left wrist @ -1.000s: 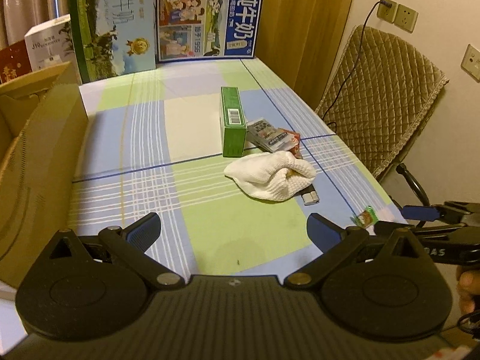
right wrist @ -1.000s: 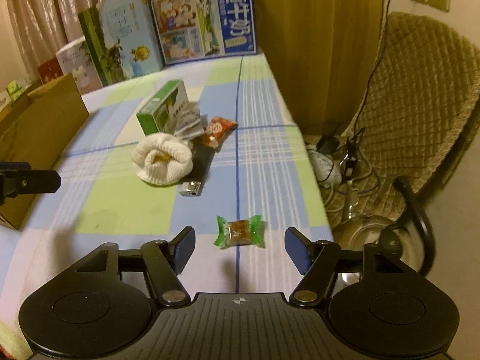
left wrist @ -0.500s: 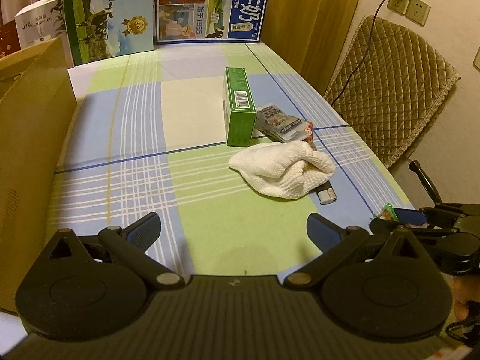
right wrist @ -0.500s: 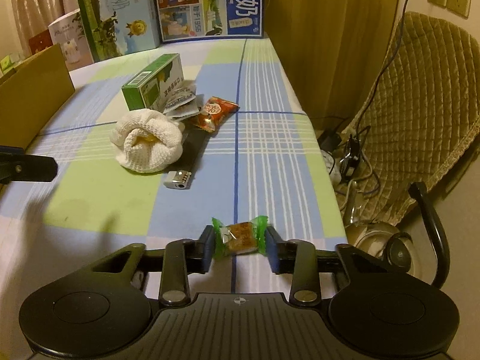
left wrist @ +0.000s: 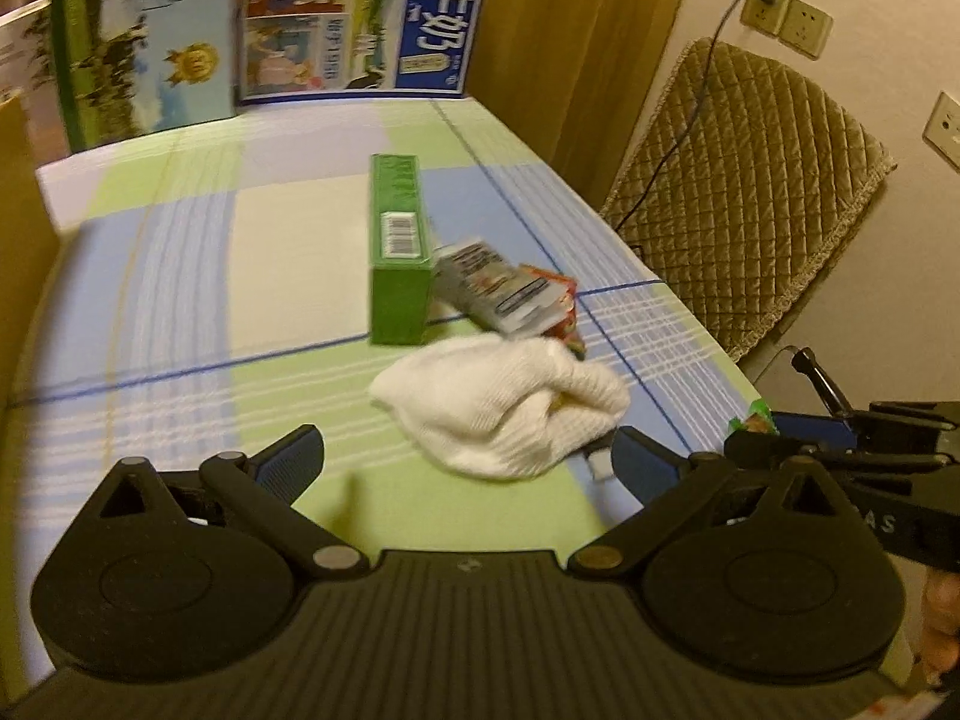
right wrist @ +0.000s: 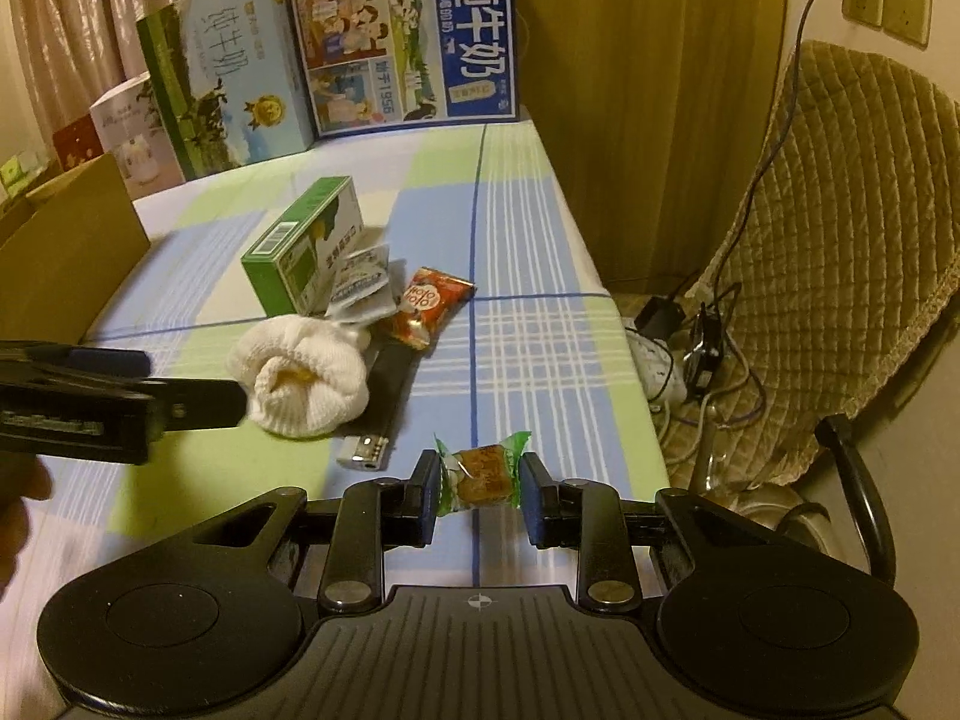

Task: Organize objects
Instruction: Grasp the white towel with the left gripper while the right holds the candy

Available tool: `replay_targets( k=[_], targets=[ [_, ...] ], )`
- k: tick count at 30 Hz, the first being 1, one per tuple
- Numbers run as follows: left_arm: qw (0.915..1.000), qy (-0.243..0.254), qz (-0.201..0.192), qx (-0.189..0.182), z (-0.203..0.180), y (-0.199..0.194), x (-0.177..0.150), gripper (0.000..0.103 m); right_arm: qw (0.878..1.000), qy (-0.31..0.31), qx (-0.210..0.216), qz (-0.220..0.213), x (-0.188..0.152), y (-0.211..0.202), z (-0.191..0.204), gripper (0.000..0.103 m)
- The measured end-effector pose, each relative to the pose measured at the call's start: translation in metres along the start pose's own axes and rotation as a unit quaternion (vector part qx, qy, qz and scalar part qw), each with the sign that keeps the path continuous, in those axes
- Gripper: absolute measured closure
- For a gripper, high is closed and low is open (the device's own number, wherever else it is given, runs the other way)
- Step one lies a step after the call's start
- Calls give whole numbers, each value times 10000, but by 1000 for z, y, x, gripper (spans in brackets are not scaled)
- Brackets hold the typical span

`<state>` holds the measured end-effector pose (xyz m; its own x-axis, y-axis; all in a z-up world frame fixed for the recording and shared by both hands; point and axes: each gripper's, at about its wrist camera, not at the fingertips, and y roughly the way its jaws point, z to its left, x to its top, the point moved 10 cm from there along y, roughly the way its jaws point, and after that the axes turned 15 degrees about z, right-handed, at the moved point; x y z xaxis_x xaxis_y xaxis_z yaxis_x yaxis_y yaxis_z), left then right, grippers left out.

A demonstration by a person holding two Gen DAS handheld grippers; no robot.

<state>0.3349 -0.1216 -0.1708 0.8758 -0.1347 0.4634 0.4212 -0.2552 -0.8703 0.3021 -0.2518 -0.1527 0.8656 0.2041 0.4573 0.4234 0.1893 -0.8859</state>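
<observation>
The right gripper (right wrist: 478, 495) is clamped on a green-wrapped candy (right wrist: 482, 471) above the table's (right wrist: 540, 360) near edge. The left gripper (left wrist: 465, 456) is spread apart before a white sock (left wrist: 504, 405). Only the right view shows the lighter (right wrist: 363, 450) whole; the left view is blurred.

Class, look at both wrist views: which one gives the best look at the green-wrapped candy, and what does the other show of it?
The right wrist view: the green-wrapped candy sits centred, whole, clamped in the right gripper. The left wrist view shows only a blurred corner of its wrapper at the right edge.
</observation>
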Motion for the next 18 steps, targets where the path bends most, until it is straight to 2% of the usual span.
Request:
replay_targets(
  k=[1, 7, 9, 10, 12, 14, 18],
  targets=[
    [10000, 69, -31, -8, -2, 4, 4, 6, 10000, 17, -4, 8, 0, 1, -1, 78],
    [9986, 520, -23, 45, -11, 34, 14, 32, 10000, 54, -12, 50, 0, 5, -4, 78],
    [9984, 557, -3, 106, -10, 40, 14, 44, 10000, 64, -9, 61, 0, 7, -3, 78],
    [9985, 548, 10, 94, -10, 41, 14, 47, 10000, 66, -2, 67, 0, 8, -3, 78],
    [9988, 481, 53, 15, -8, 40, 12, 61, 10000, 65, 22, 70, 1, 8, -1, 78],
    [9989, 460, 82, 10, -6, 36, 8, 71, 9999, 54, 53, 76, 1, 8, 2, 78],
    [9991, 360, 201, 52, 2, 22, -5, 78, 9999, 13, 100, 61, 2, 3, 9, 78]
  ],
)
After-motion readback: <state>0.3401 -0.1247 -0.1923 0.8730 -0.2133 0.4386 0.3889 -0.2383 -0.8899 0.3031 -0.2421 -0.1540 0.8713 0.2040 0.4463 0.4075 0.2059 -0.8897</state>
